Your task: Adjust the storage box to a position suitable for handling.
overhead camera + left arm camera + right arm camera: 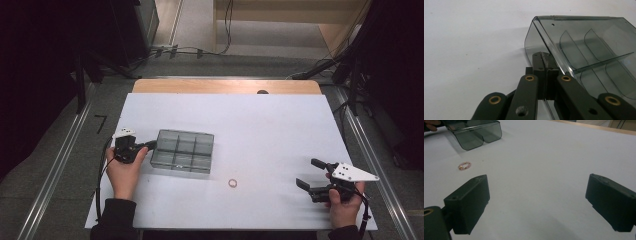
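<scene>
smoky plastic organizer box (pixel 182 151) sits left of centre in the high view, on the white sheet (pixel 260 130) that covers the table, its grid of small compartments facing up. my left gripper (pixel 149 145) is at the box's left edge, in the left middle of that frame, with my hand wrapped around its body. in the left gripper view the two black jaws are pressed together in the lower centre of the frame, pinched on the thin rim of the box (pixel 584 52) at its near corner; the curved dividers inside run off to the right.

my right gripper (pixel 310 174) rests at the lower right of the high view, well apart from the box, pointing left across the sheet. its jaws are spread wide with nothing between them; in the right gripper view the pads stand at the lower left and lower right of the frame with bare sheet between.

a small pinkish ring (pixel 233 183) lies on the sheet below and right of the box, between the two grippers. in the right gripper view the ring (pixel 464 165) shows at the upper left, with the box (pixel 477 131) just beyond it at the top left corner.
</scene>
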